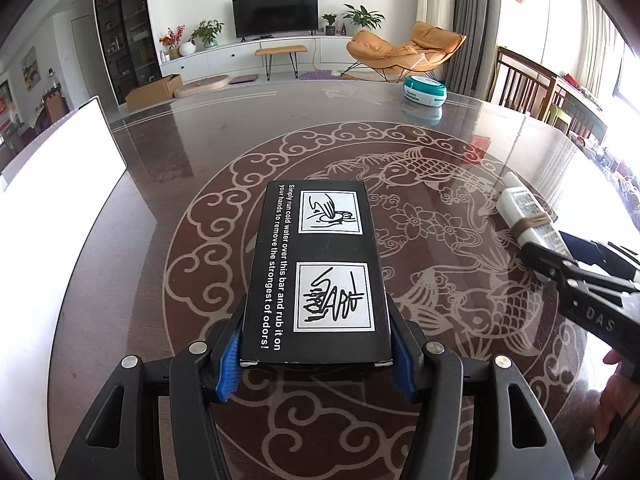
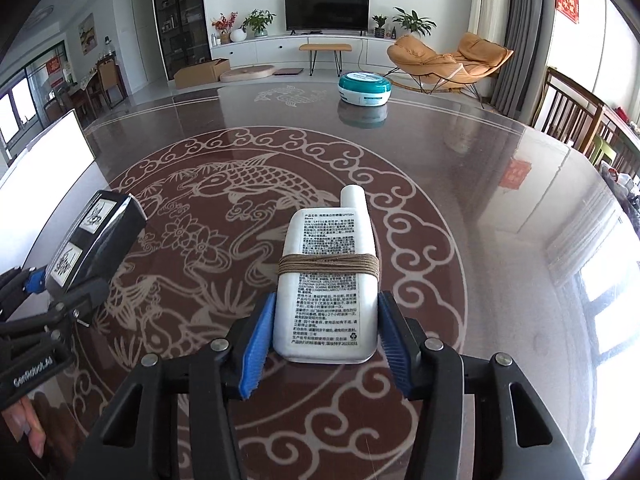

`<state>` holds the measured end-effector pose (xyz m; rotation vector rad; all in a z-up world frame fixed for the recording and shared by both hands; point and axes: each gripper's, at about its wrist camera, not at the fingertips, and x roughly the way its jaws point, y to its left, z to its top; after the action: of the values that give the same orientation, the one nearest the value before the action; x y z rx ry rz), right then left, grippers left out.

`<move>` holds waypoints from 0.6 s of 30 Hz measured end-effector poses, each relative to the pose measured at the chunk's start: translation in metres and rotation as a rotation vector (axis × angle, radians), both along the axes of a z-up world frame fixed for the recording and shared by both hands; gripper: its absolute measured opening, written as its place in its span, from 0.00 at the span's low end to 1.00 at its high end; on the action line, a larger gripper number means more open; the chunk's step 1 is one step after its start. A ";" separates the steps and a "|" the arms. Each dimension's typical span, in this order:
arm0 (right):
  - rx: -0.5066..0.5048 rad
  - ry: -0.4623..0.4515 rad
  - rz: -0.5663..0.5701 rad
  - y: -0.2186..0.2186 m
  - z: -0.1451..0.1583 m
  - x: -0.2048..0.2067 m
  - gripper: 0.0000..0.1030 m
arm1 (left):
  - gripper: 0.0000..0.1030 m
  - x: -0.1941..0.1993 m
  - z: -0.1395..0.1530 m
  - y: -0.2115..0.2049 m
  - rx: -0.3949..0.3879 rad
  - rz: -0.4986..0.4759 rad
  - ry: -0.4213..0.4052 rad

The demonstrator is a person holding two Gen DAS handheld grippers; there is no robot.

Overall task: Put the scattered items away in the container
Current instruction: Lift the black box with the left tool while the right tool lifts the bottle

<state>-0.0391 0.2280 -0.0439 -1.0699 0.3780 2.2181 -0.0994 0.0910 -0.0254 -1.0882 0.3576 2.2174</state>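
Note:
My left gripper (image 1: 318, 364) is shut on a black box (image 1: 318, 272) with white drawings and text, held above the patterned table (image 1: 200, 184). My right gripper (image 2: 324, 344) is shut on a white bottle (image 2: 330, 280) wound with brown string, cap pointing away. Each gripper shows in the other view: the right gripper (image 1: 538, 254) with the bottle (image 1: 528, 212) at the right, the left gripper (image 2: 48, 292) with the box (image 2: 94, 240) at the left. A white container (image 1: 60, 220) stands at the table's left edge; its wall also shows in the right wrist view (image 2: 44, 156).
A round teal and white tin (image 1: 425, 91) sits at the table's far side, also in the right wrist view (image 2: 364, 87). Wooden chairs (image 1: 524, 84) stand at the right edge. Living room furniture lies beyond.

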 end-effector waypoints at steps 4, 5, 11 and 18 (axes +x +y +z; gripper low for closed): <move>0.001 -0.001 0.024 -0.018 -0.001 0.022 0.50 | 0.57 0.000 0.000 0.000 0.001 -0.004 0.000; 0.001 -0.002 0.030 -0.022 -0.001 0.026 0.50 | 0.57 0.001 0.000 0.000 0.002 -0.005 -0.001; 0.000 -0.003 0.048 -0.038 -0.001 0.049 0.50 | 0.57 0.010 0.000 -0.006 -0.003 -0.019 0.001; 0.000 -0.003 0.055 -0.051 -0.001 0.066 0.50 | 0.57 0.037 0.002 -0.031 -0.006 -0.042 0.001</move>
<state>0.0265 0.1766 -0.0447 -1.0962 0.3514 2.2641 -0.0624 0.0602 -0.0237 -1.0732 0.3838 2.1813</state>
